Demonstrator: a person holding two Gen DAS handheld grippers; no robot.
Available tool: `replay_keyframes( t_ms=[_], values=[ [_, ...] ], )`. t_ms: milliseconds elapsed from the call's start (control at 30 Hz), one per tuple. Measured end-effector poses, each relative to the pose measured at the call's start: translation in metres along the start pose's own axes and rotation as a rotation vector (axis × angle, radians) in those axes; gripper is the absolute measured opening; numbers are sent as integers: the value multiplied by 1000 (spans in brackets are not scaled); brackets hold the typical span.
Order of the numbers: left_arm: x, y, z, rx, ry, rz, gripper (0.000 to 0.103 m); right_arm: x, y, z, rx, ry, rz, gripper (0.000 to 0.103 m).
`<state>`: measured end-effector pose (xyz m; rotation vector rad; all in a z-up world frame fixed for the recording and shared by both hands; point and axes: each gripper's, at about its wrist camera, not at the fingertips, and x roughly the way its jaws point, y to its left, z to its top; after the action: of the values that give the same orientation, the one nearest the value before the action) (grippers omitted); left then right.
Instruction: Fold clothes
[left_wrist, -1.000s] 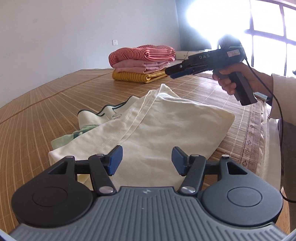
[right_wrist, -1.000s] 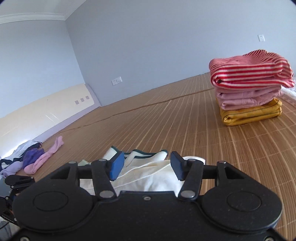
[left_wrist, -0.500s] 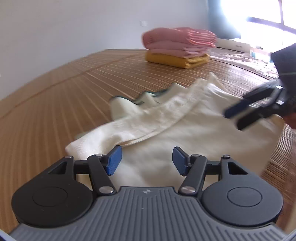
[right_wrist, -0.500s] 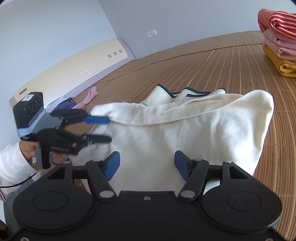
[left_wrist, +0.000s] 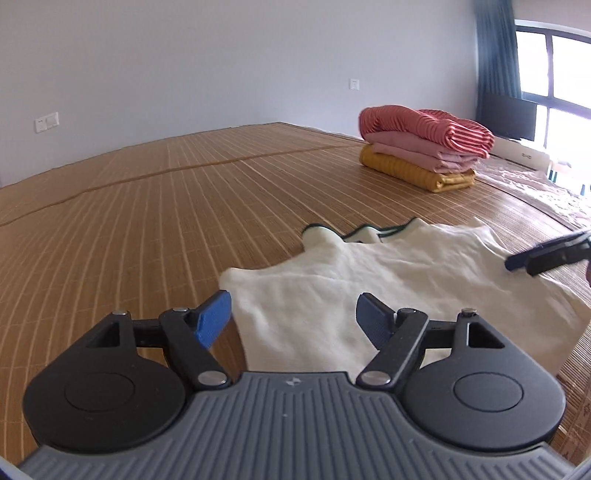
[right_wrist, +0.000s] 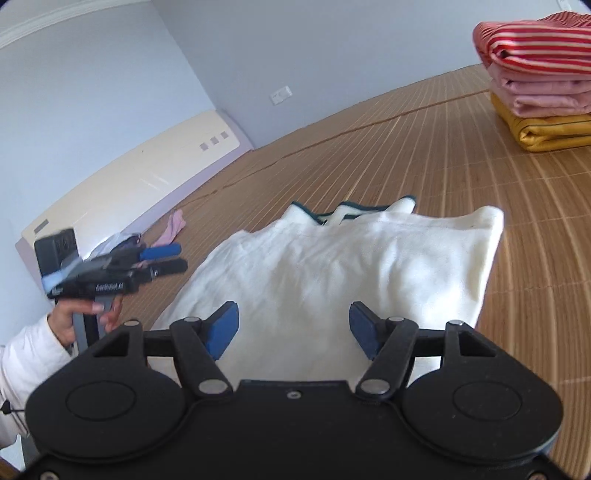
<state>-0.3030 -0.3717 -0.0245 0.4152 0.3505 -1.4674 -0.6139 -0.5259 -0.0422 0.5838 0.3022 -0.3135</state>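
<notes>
While both tools are held wide and empty, the left tool (left_wrist: 293, 317) and right tool (right_wrist: 293, 326) above the cream shirt (left_wrist: 388, 280) lying partly folded on the bamboo mat (left_wrist: 147, 221), opposite edges should be pinched evenly and folded flat.

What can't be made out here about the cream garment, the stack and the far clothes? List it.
- Cream garment: near edge hidden behind the left gripper body in the left view, and behind the right gripper body in the right view.
- Folded stack: cut off by the right edge, right view.
- Loose clothes by the headboard: small, partly hidden by the left gripper; kinds unclear.
- Right gripper: only its fingers enter the left view.
</notes>
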Motion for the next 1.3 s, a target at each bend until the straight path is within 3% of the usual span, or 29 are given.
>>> replay_keyframes(
  t_ms=[67, 167, 267, 300, 367, 467, 567, 667, 733, 767, 900, 1067, 1233, 1300],
  values=[
    [4, -20, -2, 54, 21, -45, 79, 5, 0, 2, 9, -1, 28, 68],
    [16, -45, -8, 128, 88, -59, 80, 29, 24, -4, -119, 117, 96, 67],
    [18, -45, -27, 173, 111, -14, 80, 39, 42, -13, -302, 176, 9, 67],
    [14, -40, -30, 173, 100, -10, 80, 37, 43, -16, -353, 184, -9, 62],
    [10, -28, -32, 179, 118, 31, 80, 28, 39, -19, -408, 204, -78, 62],
    [-9, -7, -40, 192, 118, 107, 80, 6, 35, -26, -513, 198, -213, 62],
    [-31, 3, -39, 144, 103, 117, 80, -21, 44, -30, -508, 130, -252, 62],
    [-42, -11, -36, 148, 72, 27, 80, -22, 66, -39, -557, 77, -195, 56],
    [-39, -27, -36, 185, 77, -16, 80, -4, 79, -48, -595, 120, -205, 32],
    [-35, -34, -37, 215, 95, -14, 80, 6, 83, -53, -633, 174, -202, 28],
    [-24, -44, -52, 300, 168, 31, 80, 12, 80, -63, -722, 257, -236, 27],
    [-38, -7, -66, 175, 190, -11, 82, -10, 54, -62, -672, 252, -269, 24],
    [-65, 26, -62, 50, 207, -34, 82, -14, 61, -56, -718, 259, -312, 23],
    [-80, 40, -58, -18, 174, -14, 82, -14, 74, -52, -722, 225, -335, 30]
  ],
)
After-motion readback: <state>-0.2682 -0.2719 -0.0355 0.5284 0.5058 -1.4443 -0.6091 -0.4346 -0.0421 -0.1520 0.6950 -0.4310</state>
